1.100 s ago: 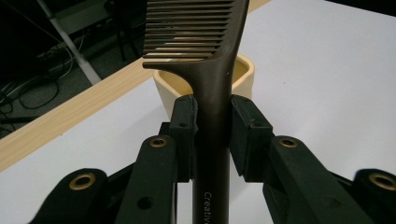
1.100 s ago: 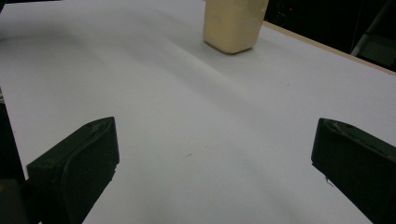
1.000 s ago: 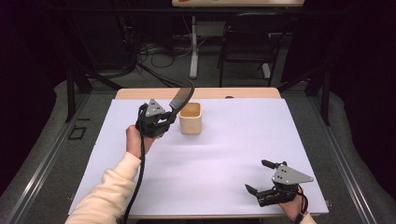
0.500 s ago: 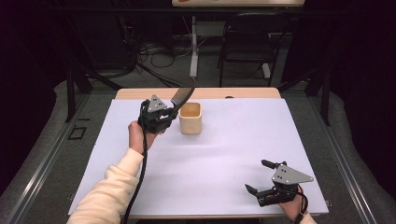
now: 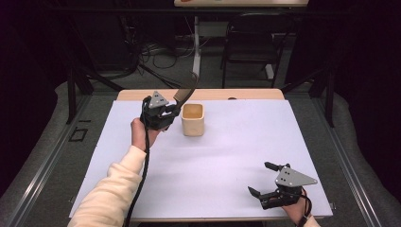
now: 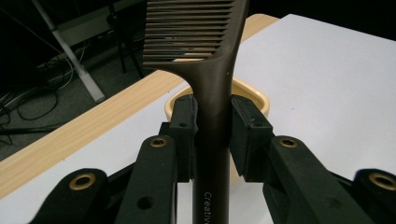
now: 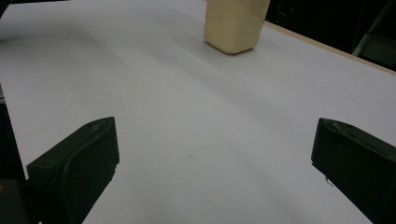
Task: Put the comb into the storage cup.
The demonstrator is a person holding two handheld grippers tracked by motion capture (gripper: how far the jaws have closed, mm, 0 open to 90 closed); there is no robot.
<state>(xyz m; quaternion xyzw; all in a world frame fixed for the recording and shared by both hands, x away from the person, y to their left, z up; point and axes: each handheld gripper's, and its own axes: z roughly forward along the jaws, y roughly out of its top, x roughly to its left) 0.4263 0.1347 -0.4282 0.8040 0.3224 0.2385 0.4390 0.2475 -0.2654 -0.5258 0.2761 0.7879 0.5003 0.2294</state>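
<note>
While L tongs clamp it, comb slants up — teeth-end over cup.

A dark brown comb is held by its handle, raised off the bench, with the toothed end uppermost and tilted over a cup. White lettering is seen low on the handle. The cup is cream-coloured, square-rimmed, open-topped, and stands upright on the white bench surface.

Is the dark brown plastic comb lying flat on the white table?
No, the dark brown plastic comb is clamped by its handle in the left gripper, above the cream cup.
</note>
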